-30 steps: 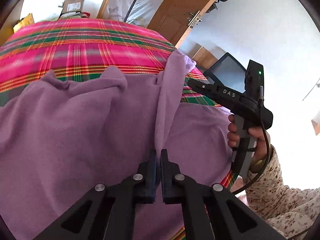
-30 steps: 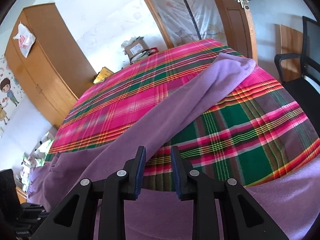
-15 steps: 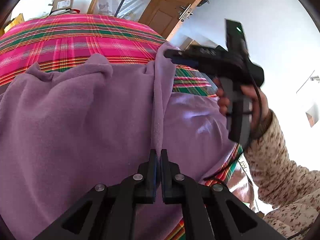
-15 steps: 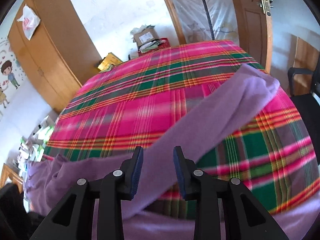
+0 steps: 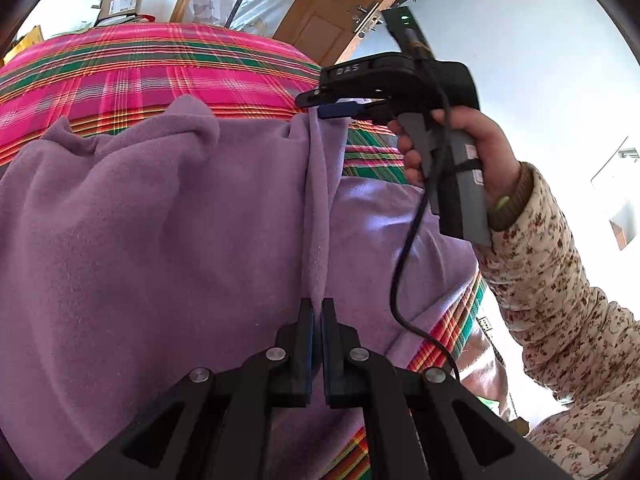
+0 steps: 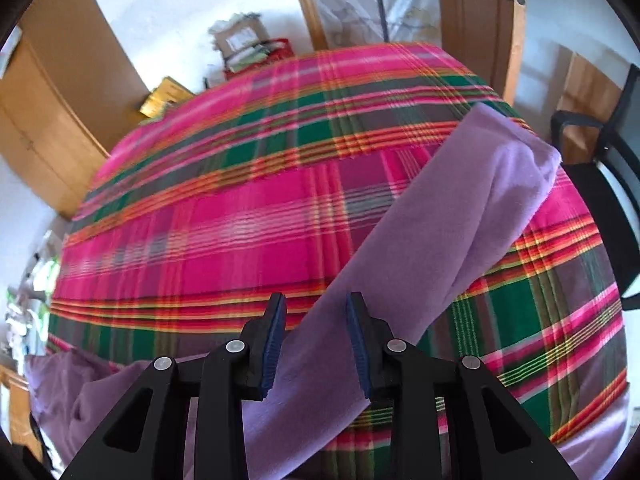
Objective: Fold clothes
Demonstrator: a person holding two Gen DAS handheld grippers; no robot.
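A purple fleece garment (image 5: 168,232) lies spread over a bed covered with a pink, green and orange plaid blanket (image 5: 160,68). In the left wrist view the left gripper (image 5: 317,320) has its two fingers pressed close together on a raised ridge of the purple cloth, so it is grasping the garment; the ridge runs from the fingertips up toward the far side of the bed. Further up this ridge the right gripper (image 5: 332,106) is seen from the side, held by a hand (image 5: 472,148) that comes out of a sleeve with a small flower pattern (image 5: 560,272). On the black body of this gripper the letters "DAS" can be read, and a small green light shines on the part standing above it. A black cable (image 5: 404,264) hangs from its handle down over the cloth. In the right wrist view the right gripper (image 6: 316,344) has its blue-padded fingers apart, released, and a long purple sleeve (image 6: 440,240) of the garment passes between them, but touching cannot be told. The sleeve lies diagonally on the blanket. Behind the bed stand a wooden wardrobe (image 6: 52,128) and a cardboard box (image 6: 240,36) with a white label, whose writing is too blurred to read. A wooden door (image 6: 480,20) and a black chair (image 6: 600,168) are at the right.
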